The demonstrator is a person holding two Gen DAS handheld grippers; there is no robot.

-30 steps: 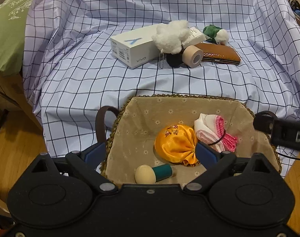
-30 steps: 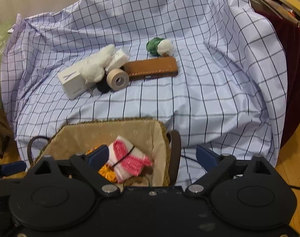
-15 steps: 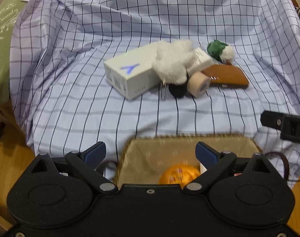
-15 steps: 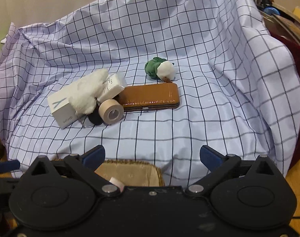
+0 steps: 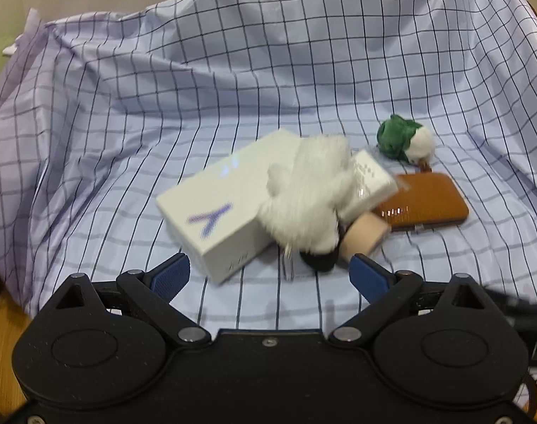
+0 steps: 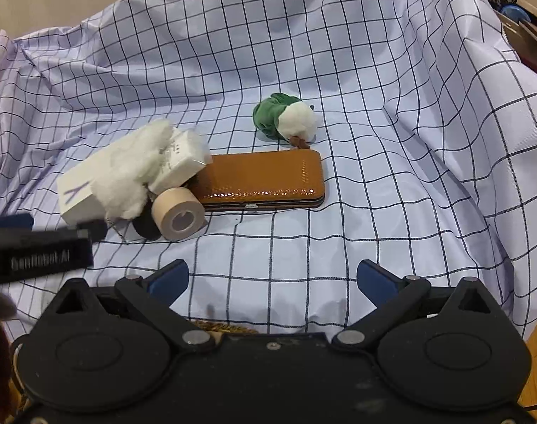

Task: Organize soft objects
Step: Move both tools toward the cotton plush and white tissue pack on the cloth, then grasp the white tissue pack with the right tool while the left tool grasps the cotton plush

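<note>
Beside the white box point(image 5: 219, 208): fluffy toy point(image 5: 303, 194) draped; left tool point(image 5: 268, 275) and right tool point(image 6: 272, 282) held wide open, empty.

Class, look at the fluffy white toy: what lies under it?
The fluffy white toy lies across the white box and a smaller white packet. A black part shows below it; what that is stays hidden.

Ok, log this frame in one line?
left tongs: open, empty, facing white plush | right tongs: open, empty | green-white plush: on checked cloth | no grasp yet
</note>
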